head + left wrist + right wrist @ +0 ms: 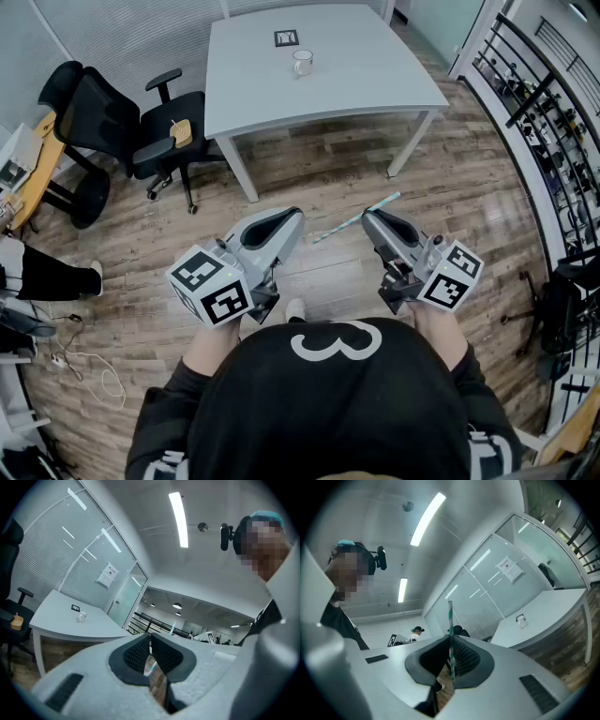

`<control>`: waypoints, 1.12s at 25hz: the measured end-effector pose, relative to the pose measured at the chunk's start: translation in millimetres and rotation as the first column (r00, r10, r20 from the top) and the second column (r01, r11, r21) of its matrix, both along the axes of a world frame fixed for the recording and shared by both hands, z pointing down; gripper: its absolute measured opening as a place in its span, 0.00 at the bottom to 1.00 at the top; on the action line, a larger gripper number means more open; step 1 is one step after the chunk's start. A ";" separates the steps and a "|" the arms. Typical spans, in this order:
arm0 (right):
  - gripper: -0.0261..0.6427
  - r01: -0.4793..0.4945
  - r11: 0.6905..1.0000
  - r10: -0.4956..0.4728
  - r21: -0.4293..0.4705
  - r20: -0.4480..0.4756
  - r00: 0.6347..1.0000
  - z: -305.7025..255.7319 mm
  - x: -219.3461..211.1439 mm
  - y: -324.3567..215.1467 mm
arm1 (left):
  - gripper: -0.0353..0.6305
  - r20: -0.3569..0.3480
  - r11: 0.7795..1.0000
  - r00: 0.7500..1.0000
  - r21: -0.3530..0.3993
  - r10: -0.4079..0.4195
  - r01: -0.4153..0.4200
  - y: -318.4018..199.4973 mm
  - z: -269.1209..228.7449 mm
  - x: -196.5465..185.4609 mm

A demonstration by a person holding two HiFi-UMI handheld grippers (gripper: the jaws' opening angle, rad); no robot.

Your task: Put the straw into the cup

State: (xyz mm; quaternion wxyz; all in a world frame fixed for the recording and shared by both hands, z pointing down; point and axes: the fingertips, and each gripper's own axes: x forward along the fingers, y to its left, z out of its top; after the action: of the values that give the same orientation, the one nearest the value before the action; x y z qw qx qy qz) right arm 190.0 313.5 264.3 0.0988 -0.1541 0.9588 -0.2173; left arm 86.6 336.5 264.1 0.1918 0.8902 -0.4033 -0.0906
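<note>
The straw [356, 218] was pinched tight in the right gripper [375, 225], over the wood floor. The cup [303, 62] stood far off on the white counter [375, 80]. The left gripper [289, 223] was closed on nothing. The person would likely need to walk close first, then tip the straw down into the cup's open top. The floor ahead looked open, with a chair [112, 122] on the left and a railing [525, 94] on the right.
</note>
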 end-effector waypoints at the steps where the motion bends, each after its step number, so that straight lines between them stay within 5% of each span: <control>1: 0.08 -0.001 1.000 0.001 0.000 0.000 1.000 0.0 -4.6 -1.4 | 0.09 -0.001 1.000 1.000 -0.008 -0.001 0.001 -1.9 0.7 -4.5; 21: 0.08 -0.027 0.998 0.024 -0.063 -0.046 0.999 31.7 -99.1 -48.0 | 0.09 -0.051 0.996 0.998 -0.079 -0.049 0.045 -50.9 35.0 -112.8; 28: 0.08 -0.044 0.999 0.043 -0.026 -0.030 0.999 21.3 -109.6 -53.5 | 0.09 -0.034 0.997 0.998 -0.049 -0.053 0.051 -57.5 25.7 -135.3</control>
State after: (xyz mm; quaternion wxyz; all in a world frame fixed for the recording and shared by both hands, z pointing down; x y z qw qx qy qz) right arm 80.3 260.0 285.6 0.0872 -0.1793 0.9536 -0.2256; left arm -48.7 279.0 289.9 0.2180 0.8727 -0.4249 -0.1014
